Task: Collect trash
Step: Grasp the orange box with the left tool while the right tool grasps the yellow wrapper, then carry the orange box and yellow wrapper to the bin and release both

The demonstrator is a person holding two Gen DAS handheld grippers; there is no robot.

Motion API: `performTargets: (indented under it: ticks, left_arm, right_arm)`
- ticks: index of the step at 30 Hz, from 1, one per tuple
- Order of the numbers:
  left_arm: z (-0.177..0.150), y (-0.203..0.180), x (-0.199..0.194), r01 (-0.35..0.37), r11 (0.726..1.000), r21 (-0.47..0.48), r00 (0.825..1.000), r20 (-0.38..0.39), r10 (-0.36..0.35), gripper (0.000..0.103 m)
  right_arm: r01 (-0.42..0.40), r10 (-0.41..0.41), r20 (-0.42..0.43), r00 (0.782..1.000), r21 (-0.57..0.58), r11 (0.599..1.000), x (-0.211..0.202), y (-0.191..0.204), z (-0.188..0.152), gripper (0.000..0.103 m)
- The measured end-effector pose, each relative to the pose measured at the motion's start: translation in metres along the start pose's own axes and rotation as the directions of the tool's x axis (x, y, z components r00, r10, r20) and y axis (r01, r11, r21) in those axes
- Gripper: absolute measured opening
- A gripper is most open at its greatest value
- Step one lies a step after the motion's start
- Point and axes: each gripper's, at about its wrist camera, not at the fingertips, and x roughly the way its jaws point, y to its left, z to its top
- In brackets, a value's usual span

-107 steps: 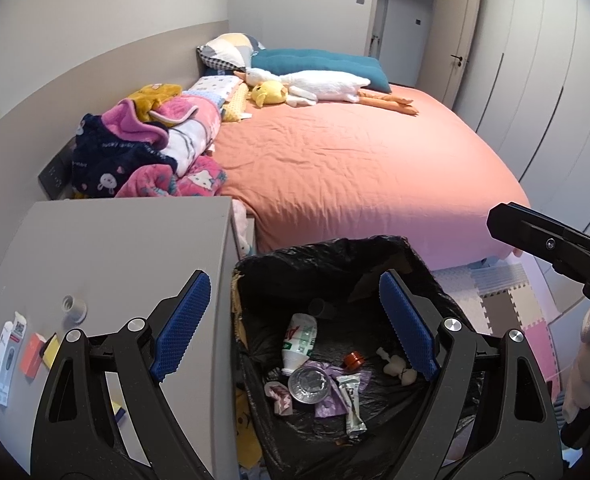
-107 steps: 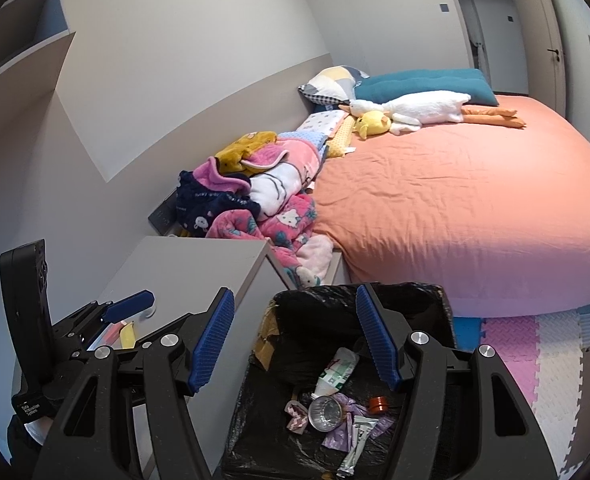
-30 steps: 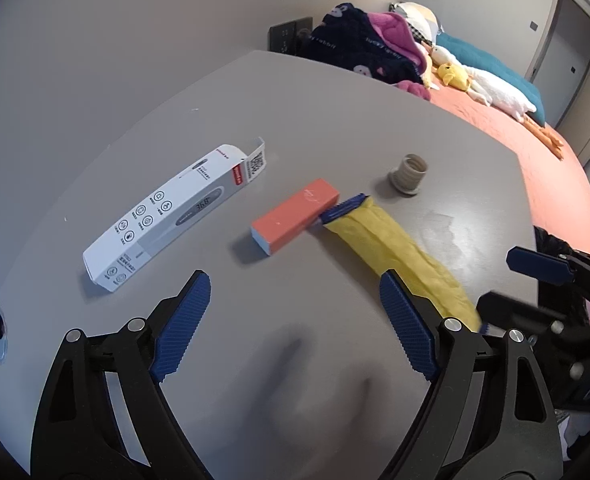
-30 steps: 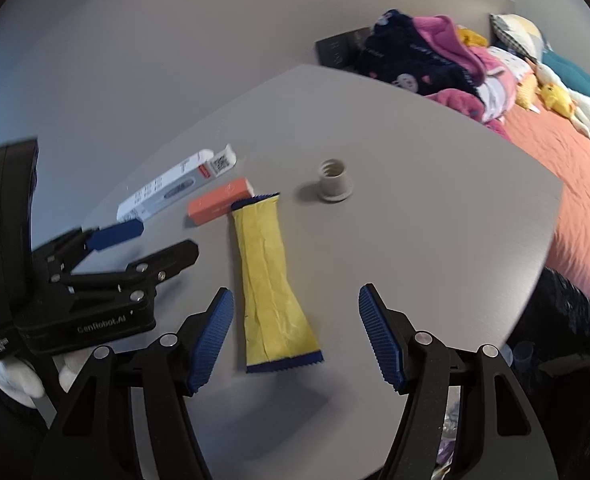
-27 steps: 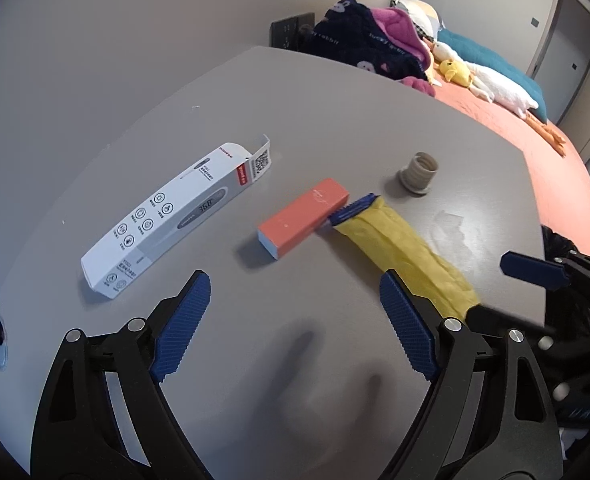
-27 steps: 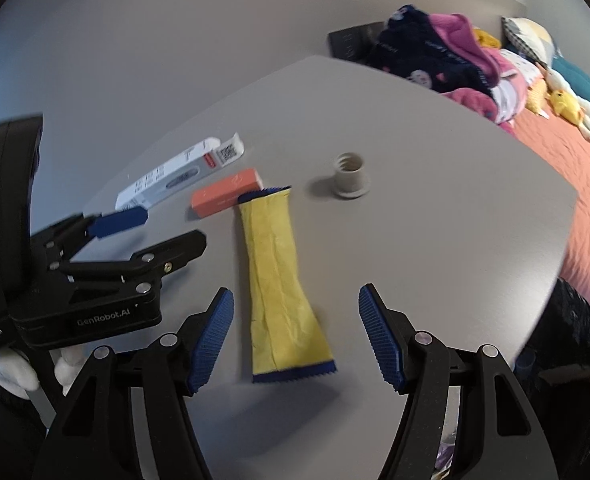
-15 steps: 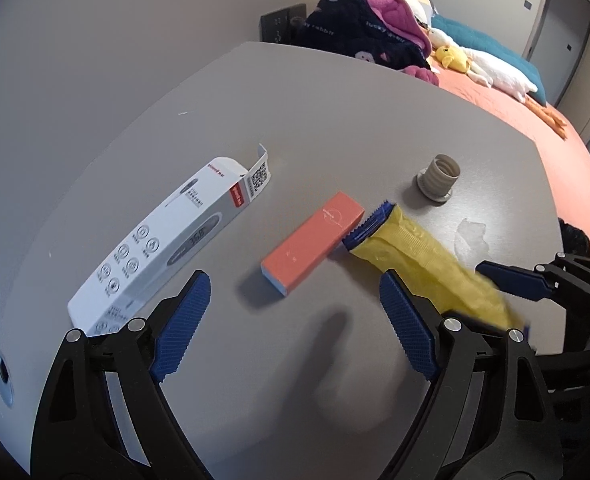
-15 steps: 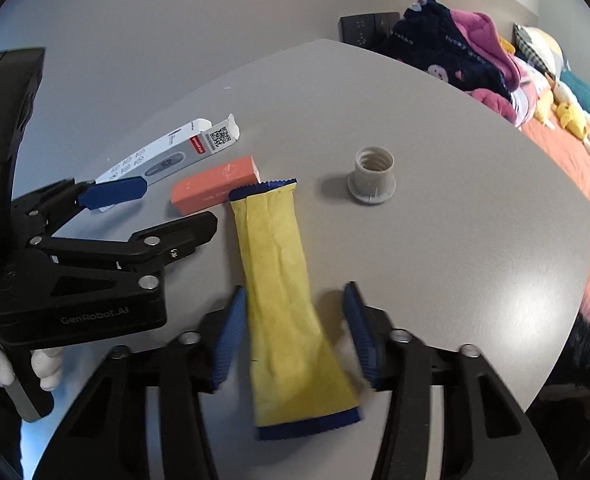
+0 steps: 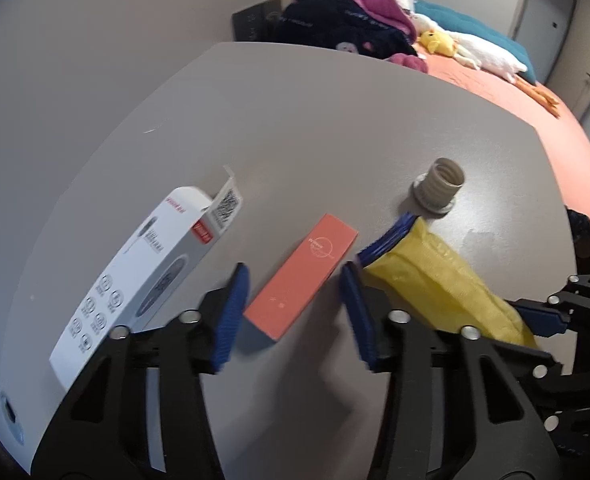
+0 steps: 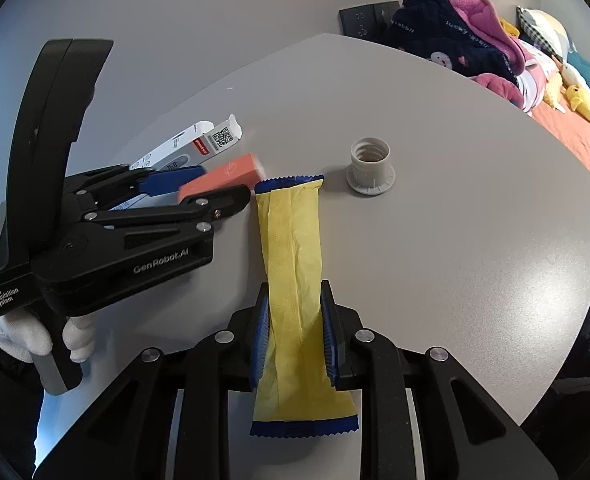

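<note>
Grey tabletop (image 10: 455,240): yellow wrapper (image 10: 293,264) pinched betw. R jaws; orange box (image 9: 301,276) betw. closing, non-touching L jaws

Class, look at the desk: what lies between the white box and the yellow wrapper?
The orange box lies between the white box and the yellow wrapper, with the left tongs straddling it; the left wrist view shows this.

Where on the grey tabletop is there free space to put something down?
Bare: the tabletop right of the yellow wrapper and beyond the grey threaded cap. Crowded: the left, around the orange box and white carton.
</note>
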Motion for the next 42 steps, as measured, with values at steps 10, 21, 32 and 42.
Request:
performTargets:
  ticks: [10, 21, 32, 42]
  left_arm:
    - [-0.002, -0.001, -0.003, 0.052, 0.998, -0.047, 0.999, 0.011, -0.051, 0.020]
    - [-0.009, 0.012, -0.011, 0.167, 0.967, -0.195, 0.986, 0.029, -0.164, 0.020]
    - [-0.005, -0.007, -0.030, 0.185, 0.969, -0.163, 0.982, 0.060, -0.177, 0.020]
    - [0.000, -0.029, -0.061, 0.187, 0.975, -0.123, 0.979, 0.105, -0.175, 0.020]
  right_arm:
    - [-0.013, 0.014, -0.003, 1.000, 0.031, 0.999, 0.001, -0.004, 0.000, 0.025]
    - [-0.021, 0.021, 0.016, 1.000, 0.037, 0.999, -0.014, -0.004, -0.002, 0.023]
    - [-0.002, -0.001, 0.079, 0.997, 0.038, 0.999, -0.049, -0.004, -0.007, 0.023]
    - [0.017, -0.023, 0.142, 0.990, 0.042, 0.999, -0.086, -0.006, -0.018, 0.023]
